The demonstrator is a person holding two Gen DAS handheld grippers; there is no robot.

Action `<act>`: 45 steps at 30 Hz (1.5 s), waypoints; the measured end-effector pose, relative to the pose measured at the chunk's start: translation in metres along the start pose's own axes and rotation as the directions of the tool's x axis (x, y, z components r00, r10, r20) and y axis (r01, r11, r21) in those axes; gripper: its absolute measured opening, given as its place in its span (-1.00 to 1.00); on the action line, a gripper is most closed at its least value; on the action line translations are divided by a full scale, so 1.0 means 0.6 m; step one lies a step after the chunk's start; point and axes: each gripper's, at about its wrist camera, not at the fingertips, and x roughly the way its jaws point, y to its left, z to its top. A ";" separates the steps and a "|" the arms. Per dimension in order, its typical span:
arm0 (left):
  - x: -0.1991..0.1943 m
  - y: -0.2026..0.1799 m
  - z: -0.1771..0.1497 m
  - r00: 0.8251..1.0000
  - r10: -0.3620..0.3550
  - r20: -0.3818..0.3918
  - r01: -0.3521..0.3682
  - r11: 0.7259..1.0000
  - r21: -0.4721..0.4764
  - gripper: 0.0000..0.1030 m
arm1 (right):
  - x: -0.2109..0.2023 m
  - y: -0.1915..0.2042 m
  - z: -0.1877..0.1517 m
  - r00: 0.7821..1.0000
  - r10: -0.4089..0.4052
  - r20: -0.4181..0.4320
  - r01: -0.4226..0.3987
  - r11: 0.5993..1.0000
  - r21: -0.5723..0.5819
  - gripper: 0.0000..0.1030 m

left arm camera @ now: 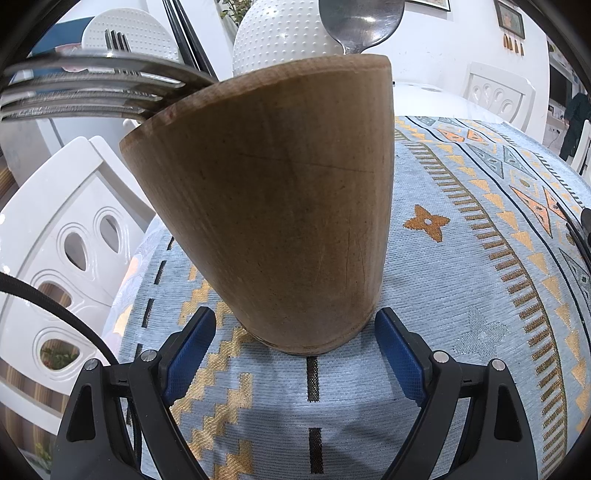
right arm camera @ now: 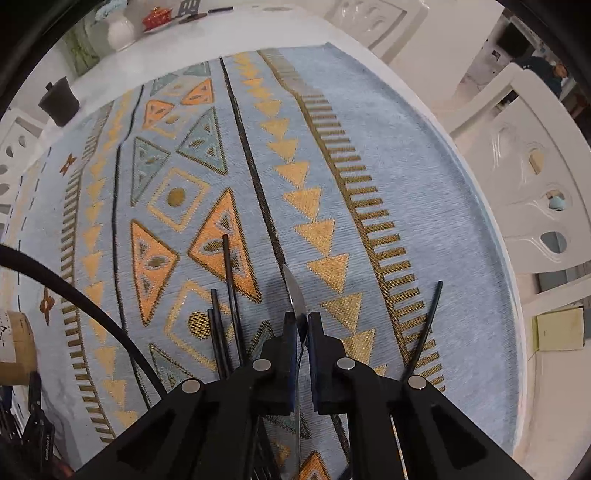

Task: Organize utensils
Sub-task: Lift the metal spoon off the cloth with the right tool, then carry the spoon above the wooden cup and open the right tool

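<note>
While left gripper (left arm camera: 295,325) flanks base of wooden utensil holder (left arm camera: 273,206), blue pads spread, small gap either side, nothing pinched. Holder: brown, worn, flared, on patterned tablecloth (left arm camera: 461,258); forks (left arm camera: 88,92) and spoon (left arm camera: 360,22) poke from rim.

Right wrist view: right gripper (right arm camera: 302,325) pressed together, pinching steel knife (right arm camera: 295,291) (blade tip forward). Black chopsticks (right arm camera: 231,295) lie just left on cloth.

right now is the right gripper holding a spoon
No, the right gripper has its fingers shut on a knife, whose pointed steel blade sticks out past them over the patterned cloth.
</note>
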 end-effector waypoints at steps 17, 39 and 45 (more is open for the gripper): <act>-0.001 -0.002 0.000 1.000 0.000 0.000 0.000 1.000 0.001 0.71 | -0.108 -0.003 -0.006 0.947 0.188 0.262 -0.191 0.982 -0.013 -0.93; 0.002 0.011 -0.001 0.999 -0.039 0.000 0.039 0.999 -0.018 0.57 | -0.338 0.135 -0.004 0.759 0.494 0.423 -0.391 0.867 -0.310 -0.93; -0.002 0.006 -0.003 0.999 -0.045 0.006 0.045 0.999 -0.013 0.47 | -0.377 0.171 -0.008 0.693 0.591 0.412 -0.467 0.804 -0.368 -0.93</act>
